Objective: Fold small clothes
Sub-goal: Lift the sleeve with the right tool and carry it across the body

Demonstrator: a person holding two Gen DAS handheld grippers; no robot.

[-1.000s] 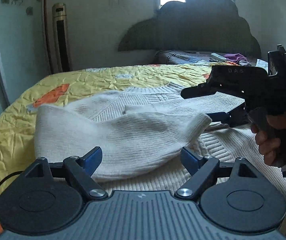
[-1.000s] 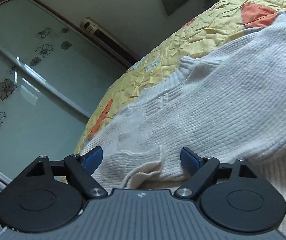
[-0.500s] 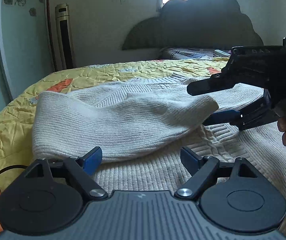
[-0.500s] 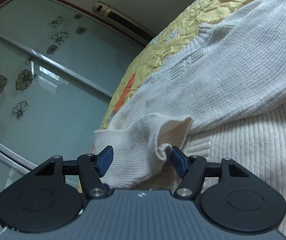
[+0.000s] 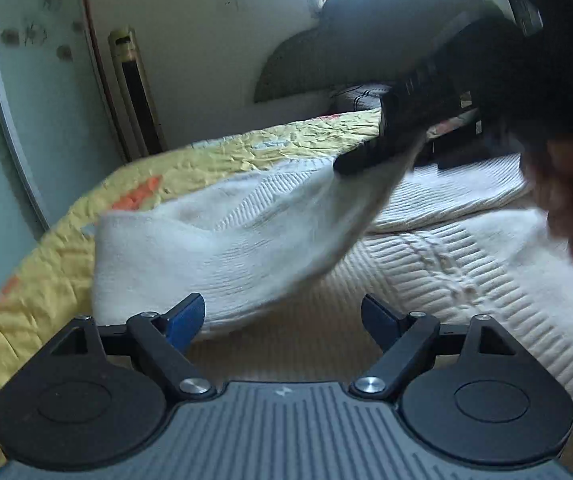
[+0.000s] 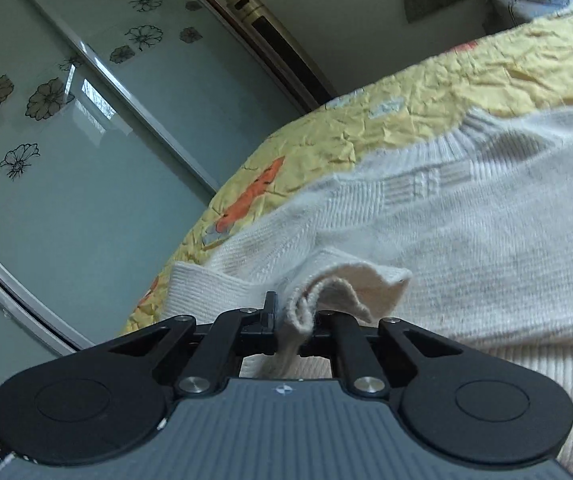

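A cream knitted sweater lies spread on the bed. Its sleeve is folded across the body. My left gripper is open and empty, low over the sweater near the sleeve's fold. My right gripper is shut on the sleeve's cuff, which bunches between the fingers. In the left wrist view the right gripper lifts the cuff end of the sleeve up and to the right, blurred by motion. The sweater's body fills the right of the right wrist view.
A yellow quilt with orange patches covers the bed. A dark headboard and pillows stand at the far end. A glass sliding door with flower prints and a tall floor air conditioner stand on the left.
My right gripper has closed on the sleeve's cuff and lifted it. My left gripper has stayed open over the sweater.
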